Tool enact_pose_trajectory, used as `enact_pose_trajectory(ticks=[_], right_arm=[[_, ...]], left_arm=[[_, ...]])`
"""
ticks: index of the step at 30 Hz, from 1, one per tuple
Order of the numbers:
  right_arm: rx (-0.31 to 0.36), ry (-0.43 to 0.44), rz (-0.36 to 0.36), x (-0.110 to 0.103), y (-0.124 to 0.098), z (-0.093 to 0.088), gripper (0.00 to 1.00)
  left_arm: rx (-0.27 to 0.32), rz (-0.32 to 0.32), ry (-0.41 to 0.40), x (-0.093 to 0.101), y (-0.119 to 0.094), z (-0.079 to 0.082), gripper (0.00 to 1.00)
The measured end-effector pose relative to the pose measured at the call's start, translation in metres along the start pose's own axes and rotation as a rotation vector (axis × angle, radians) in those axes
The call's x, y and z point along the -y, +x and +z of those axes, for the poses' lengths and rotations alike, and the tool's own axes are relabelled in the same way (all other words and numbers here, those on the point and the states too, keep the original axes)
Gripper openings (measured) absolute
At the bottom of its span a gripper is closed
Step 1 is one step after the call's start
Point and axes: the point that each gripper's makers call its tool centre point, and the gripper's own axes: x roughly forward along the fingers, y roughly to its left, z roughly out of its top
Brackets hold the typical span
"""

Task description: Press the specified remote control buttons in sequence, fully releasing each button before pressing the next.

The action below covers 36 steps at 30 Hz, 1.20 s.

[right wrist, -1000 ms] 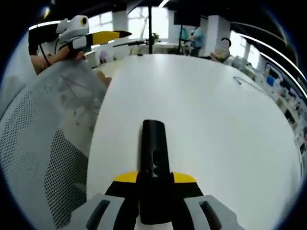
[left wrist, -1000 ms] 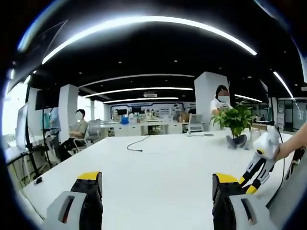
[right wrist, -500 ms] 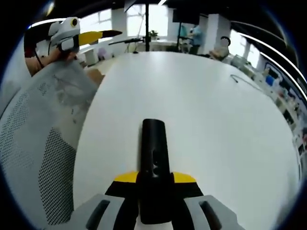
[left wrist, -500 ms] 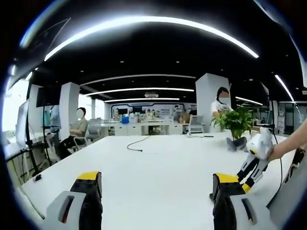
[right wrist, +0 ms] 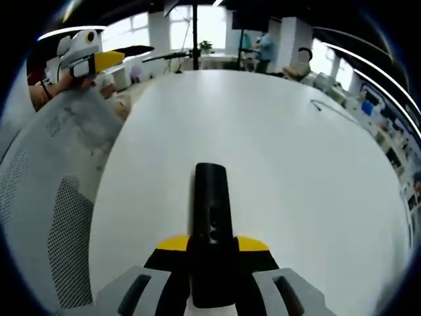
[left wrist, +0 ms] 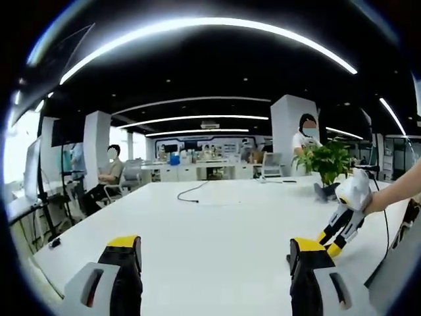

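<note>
The black remote (right wrist: 211, 217) sits pinched between the jaws of the right tongs (right wrist: 212, 253), its long axis running straight out along them and its buttoned face turned toward the camera, held above the white table (right wrist: 276, 145). The left tongs (left wrist: 214, 263) stand spread and hold nothing. They appear up and to the left of the remote in the right gripper view (right wrist: 89, 56), well apart from it, so the pressing tip has the whole gap to cross; the right tongs are plainly the nearer, but they are the holder, not the presser. In the left gripper view the right tongs (left wrist: 337, 230) hang to the right, just beyond the left's own right jaw, angled down toward the table. Compared with a second ago, the left tongs have slid farther up and left in the right gripper view, and the right tongs sit slightly higher in the left gripper view; the grip on the remote is unchanged. No button appears pressed yet.
</note>
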Motion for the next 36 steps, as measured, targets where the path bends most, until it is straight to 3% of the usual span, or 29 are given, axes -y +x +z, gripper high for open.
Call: enact_pose_trajectory(ticks=[36], right_arm=[[-0.016,0.002,-0.004,0.036,0.004,0.005,0.21]], left_arm=[[0.015,-0.02,-0.013,0.003,-0.001,0.002,0.94]])
